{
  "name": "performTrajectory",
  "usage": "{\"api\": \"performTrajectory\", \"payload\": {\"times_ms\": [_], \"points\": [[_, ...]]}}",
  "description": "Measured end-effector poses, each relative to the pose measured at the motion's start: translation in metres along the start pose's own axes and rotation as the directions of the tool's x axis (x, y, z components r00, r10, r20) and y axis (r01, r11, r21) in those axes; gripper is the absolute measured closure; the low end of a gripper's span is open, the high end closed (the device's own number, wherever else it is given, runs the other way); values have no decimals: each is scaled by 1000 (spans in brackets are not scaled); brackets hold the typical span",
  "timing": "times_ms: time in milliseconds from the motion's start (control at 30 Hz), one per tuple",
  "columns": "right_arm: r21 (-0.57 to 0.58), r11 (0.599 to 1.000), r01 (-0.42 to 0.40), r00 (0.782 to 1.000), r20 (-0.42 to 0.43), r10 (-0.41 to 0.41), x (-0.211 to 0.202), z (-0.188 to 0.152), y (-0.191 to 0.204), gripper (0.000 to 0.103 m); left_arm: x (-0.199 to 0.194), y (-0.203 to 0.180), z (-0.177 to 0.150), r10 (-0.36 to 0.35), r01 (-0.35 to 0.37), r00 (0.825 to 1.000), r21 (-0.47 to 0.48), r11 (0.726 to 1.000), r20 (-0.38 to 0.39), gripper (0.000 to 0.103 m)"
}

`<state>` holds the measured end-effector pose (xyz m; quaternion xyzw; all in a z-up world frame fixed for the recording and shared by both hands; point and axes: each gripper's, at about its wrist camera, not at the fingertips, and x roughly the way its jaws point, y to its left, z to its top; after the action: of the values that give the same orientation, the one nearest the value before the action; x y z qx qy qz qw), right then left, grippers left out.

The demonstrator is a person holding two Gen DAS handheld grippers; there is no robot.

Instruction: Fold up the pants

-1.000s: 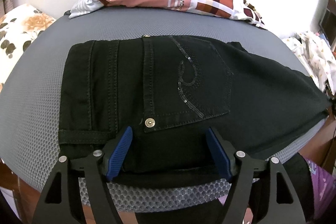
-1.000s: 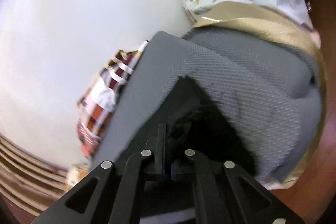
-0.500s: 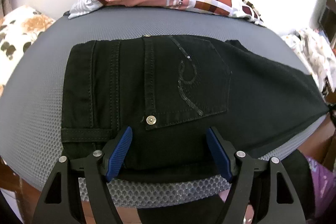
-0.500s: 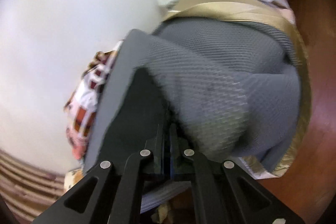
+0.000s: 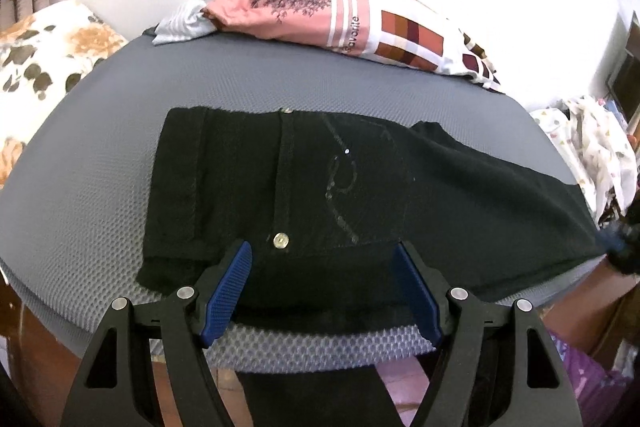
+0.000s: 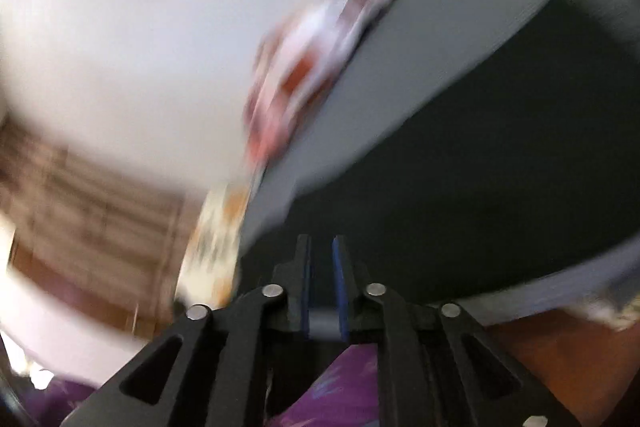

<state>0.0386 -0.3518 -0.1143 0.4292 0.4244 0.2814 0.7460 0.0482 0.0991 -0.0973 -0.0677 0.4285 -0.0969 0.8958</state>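
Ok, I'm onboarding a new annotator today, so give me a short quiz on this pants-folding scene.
1. True or false: the left gripper is clamped on the black pants.
2. What lies at the far edge of the grey mat? A) a pile of patterned clothes B) shoes C) a laptop
3. Fill in: in the left wrist view, the pants' leg runs toward the ___ side.
Key: 1 false, its jaws stand wide open over the pants' near edge; 2 A; 3 right.
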Motion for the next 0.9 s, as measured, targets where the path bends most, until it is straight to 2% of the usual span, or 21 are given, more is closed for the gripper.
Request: {"api": "performTrajectory", "payload": {"times_ms": [33,67,133,233,267,300,467,667,800,833,867,900], "points": [[28,999,-36,996,-86,38,37,-8,5,86,-2,2,0,-9,9,1000,-8,1000,0,29],[50,998,-34,991,-131,40,60,-14,4,85,-5,6,-1,-18,18,1000,-20,1000,10,29],[102,995,-14,985,-169,31,87,-21,-4,85,-9,11,-2,-22,24,999,-44,999,26,29],[250,968,-9,990,-135,45,94,-27,-31,82,-9,22,-2,-56,57,998,-97,994,23,29],[275,961,14,992,-122,21,92,-30,-37,77,-8,24,-2,-67,69,998,-113,991,19,29],[285,958,34,993,-116,-1,90,-31,-40,74,-7,25,-2,-75,76,997,-120,990,18,29],[325,941,96,993,-99,-67,84,-31,-48,72,-8,18,0,-75,76,997,-96,992,22,29],[348,935,71,997,-41,-60,83,-27,-50,69,-2,8,-1,-60,60,998,-49,997,1,29],[307,947,93,995,-55,-80,96,-26,-43,73,4,12,-4,-64,62,998,-68,996,-22,29],[275,954,119,992,-72,-103,101,-25,-40,76,5,13,-4,-63,62,998,-72,996,-24,29],[257,956,138,989,-84,-121,105,-26,-39,93,6,14,-5,-61,59,998,-74,996,-27,29],[248,956,155,986,-97,-134,108,-27,-39,96,6,15,-5,-55,53,998,-73,996,-27,29]]}}
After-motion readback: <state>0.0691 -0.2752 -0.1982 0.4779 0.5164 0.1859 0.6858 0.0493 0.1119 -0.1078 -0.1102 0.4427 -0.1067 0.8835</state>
